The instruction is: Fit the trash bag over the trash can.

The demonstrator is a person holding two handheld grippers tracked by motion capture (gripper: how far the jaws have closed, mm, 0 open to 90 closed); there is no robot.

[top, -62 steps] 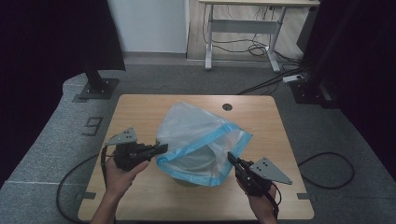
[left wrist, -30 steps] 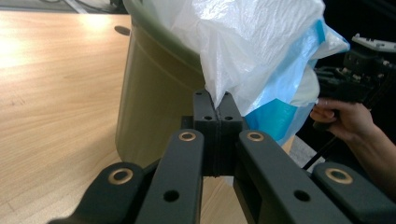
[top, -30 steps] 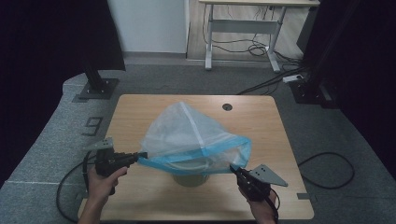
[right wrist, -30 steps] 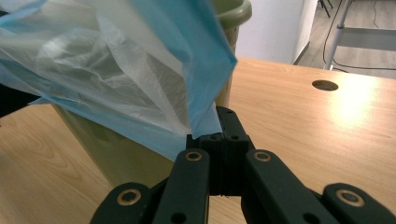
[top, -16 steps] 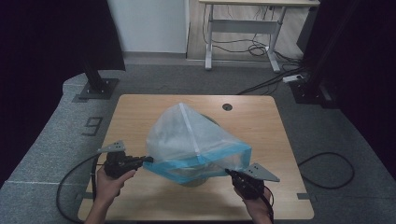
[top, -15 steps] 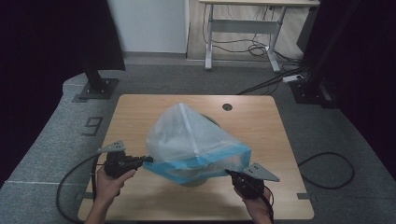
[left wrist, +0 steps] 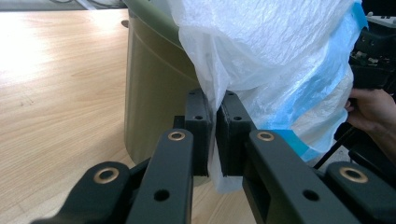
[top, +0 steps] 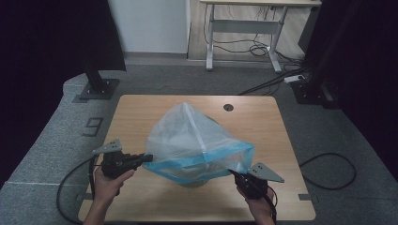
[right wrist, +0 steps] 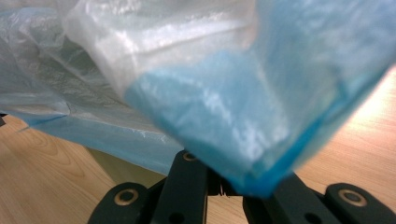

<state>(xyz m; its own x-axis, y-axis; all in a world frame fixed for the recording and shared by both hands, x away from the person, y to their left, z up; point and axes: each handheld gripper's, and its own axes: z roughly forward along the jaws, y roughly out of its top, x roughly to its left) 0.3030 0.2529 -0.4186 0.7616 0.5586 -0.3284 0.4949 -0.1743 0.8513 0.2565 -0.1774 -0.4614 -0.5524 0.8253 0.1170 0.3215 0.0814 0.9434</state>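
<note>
Two grippers are on the job here, one at each lower corner of a thin plastic bag. The left gripper has its jaws nearly together with a fold of the white film pinched between the pads; they've just been easing apart a touch, but the film is plainly caught between them in the left gripper view. The right gripper is squeezed tight on the bag's blue-banded edge: in the right gripper view the blue hem drapes right over the jaws, so the pads themselves are hidden, but the plastic runs down into the closed gap.

Moving out from there, the bag is translucent white with a blue band round its open mouth, and it's stretched wide between the two grippers, puffed up into a tent shape with a seam running to a peak. The mouth hangs over an olive-green bin, which stands upright on the table just behind the left jaws; the bag's film lies against the bin's rim there.

All of it sits toward the near half of a light wooden table. A hand comes in from the near edge behind each gripper, with a black cable trailing off the left one.
</note>
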